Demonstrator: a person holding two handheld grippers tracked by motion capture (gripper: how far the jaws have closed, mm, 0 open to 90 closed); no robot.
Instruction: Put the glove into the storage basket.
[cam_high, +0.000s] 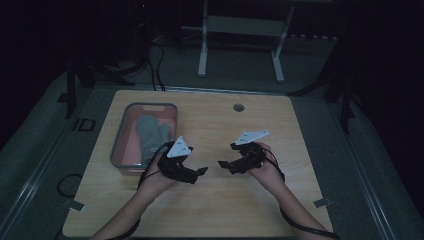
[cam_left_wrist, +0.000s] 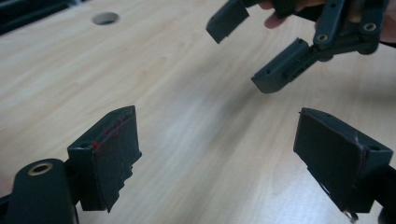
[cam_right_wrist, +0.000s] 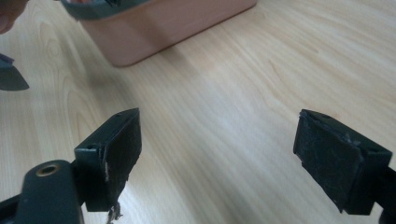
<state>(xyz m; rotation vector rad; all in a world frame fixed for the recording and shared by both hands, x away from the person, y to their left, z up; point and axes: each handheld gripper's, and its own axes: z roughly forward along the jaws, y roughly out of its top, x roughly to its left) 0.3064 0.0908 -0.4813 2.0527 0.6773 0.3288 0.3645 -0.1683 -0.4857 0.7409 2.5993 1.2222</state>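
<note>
Both grippers empty beside the bin — grey mitten already inside

The wooden table (cam_high: 210, 210) carries a pink bin (cam_high: 119, 150) with a grey rim; the grey mitten (cam_high: 150, 136) lies flat in it, so the putting-away looks done, with little left but to draw off. Just right of the bin the left gripper (cam_high: 199, 173) stands with jaws spread and nothing between them; farther right the right gripper (cam_high: 226, 159) — likewise wide and empty — faces it.
</note>
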